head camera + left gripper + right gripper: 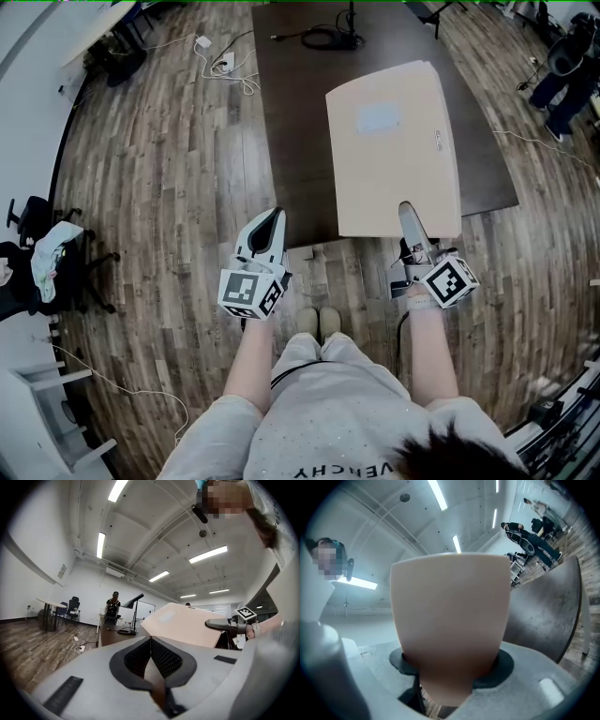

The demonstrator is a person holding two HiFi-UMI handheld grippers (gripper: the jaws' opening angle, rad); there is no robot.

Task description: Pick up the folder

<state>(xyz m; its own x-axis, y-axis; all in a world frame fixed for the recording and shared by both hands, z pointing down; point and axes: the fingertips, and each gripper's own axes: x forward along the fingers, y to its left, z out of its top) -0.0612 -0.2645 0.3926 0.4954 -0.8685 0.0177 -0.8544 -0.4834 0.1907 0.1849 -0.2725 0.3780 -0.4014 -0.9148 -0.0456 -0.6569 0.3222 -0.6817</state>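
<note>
The right tool (410,216) is clenched on the near edge of the folder (394,150), low and right of centre in the head view. In the right gripper view the tan sheet fills the gap between the two dark pads, which press on it from both sides. The folder is a plain beige rectangle with a pale label patch near its far end. It reaches away from the tool over the right part of the dark table (291,131), and its near edge overhangs the table's front edge. In the left gripper view it slopes upward at the right of the frame and seems to be clear of the table, though the angle makes that hard to judge.

The left tool (270,220) sits at lower centre-left over the wooden floor (159,187), well apart from the folder. Its jaws are pressed together with nothing between them. Black cables (323,37) lie at the table's far end, at top centre.
</note>
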